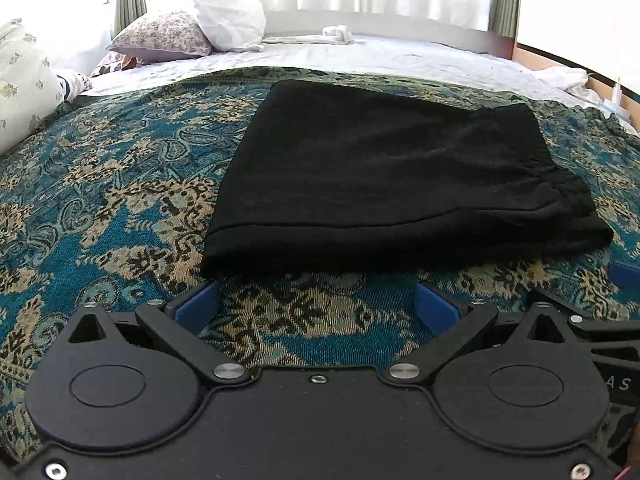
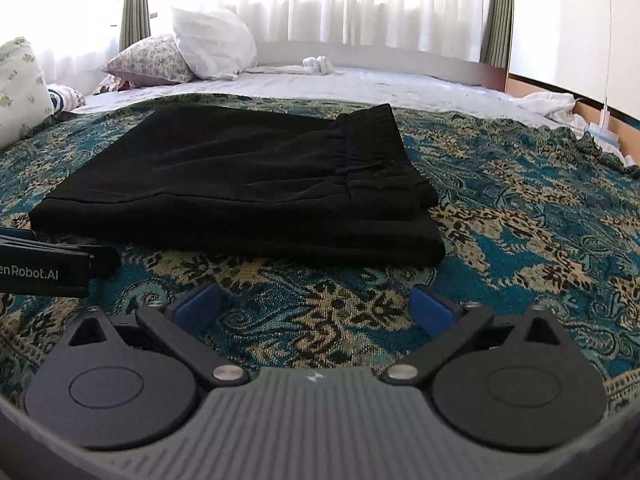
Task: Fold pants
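The folded black fabric pants [image 1: 396,184] are laid flat on the teal paisley bedspread [image 1: 120,200], at twelve o'clock. Open bedspread is seen off every edge. Left gripper [image 1: 318,306] and right gripper [image 2: 316,306] are held wide-jawed, empty, just short of the near edge.

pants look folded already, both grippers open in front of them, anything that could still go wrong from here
1. The black pants lie in loose stacked layers; a nudge from the open left gripper near their front edge could slide the top layer off.
2. The waistband sits bunched and uneven, so the stack may slump or unfold.
3. The right gripper could snag the patterned blanket and drag the pants.
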Available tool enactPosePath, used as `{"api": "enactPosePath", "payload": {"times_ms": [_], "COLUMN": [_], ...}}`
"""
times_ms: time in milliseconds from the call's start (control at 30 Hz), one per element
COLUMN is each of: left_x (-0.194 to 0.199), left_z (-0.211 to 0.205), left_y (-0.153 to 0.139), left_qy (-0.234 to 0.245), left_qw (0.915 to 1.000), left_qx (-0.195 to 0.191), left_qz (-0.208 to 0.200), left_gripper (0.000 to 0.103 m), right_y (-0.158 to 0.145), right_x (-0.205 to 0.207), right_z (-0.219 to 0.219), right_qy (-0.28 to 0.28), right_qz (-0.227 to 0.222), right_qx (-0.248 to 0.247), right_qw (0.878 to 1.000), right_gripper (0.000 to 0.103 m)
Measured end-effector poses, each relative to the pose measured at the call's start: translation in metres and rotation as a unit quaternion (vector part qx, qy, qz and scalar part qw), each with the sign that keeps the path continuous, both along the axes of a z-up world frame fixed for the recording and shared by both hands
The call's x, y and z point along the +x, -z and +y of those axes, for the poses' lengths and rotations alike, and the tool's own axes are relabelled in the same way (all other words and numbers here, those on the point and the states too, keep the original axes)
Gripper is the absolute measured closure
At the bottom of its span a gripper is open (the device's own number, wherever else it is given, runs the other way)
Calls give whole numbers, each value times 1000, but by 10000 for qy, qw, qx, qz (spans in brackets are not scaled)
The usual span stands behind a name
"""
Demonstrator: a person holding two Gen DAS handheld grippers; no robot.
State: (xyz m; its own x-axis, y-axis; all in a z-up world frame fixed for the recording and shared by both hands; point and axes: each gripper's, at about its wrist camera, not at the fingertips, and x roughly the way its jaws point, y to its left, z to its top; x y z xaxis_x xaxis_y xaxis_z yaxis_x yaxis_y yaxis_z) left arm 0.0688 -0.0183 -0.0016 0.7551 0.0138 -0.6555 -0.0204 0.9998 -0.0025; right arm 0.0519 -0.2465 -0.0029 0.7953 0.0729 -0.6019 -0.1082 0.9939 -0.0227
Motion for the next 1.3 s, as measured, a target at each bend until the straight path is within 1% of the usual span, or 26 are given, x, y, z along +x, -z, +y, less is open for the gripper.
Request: {"api": "enactPosePath", "payload": {"times_ms": [467,1300], "left_x": [-2,-2], "left_z": [1,1], "left_y": [2,3], "left_qy": [-16,-18], "left_qw": [9999,9999], "left_qx": [-42,-58], "left_qz": [-107,-107], "left_gripper": [0,0], "right_y": [2,2], "right_x": [-1,-1], "right_z": [1,2], "right_qy": [-39,-37], "right_qz": [-56,-59], "right_qx": [-83,-86], "right_qw": [9999,9999], "right_gripper": [0,0]}}
